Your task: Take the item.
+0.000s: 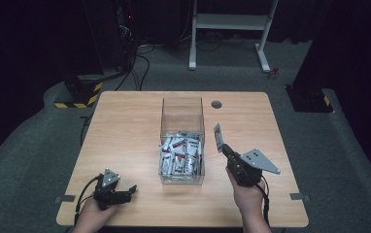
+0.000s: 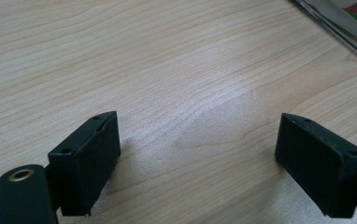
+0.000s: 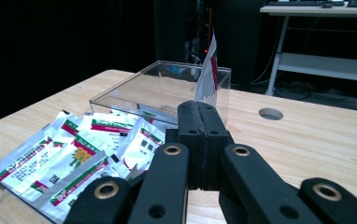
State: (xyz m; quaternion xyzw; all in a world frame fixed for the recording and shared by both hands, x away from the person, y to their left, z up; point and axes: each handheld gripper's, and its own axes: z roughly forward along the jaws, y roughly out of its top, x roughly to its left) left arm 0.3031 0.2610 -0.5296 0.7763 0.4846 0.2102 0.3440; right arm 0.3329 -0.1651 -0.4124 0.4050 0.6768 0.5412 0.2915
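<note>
Packet (image 1: 218, 137): my right claw (image 1: 224, 147) clamps it, standing upright.
Box (image 1: 182, 141): at nine o'clock from packet.
Left claw (image 2: 197, 158): open, idle.

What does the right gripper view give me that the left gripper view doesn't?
Right gripper view: the right claw shut on an upright packet, the packets piled in the clear box, a round hole in the table.
Left gripper view: the left claw open over bare wood.
Shared: the wooden table, and part of the box.
</note>
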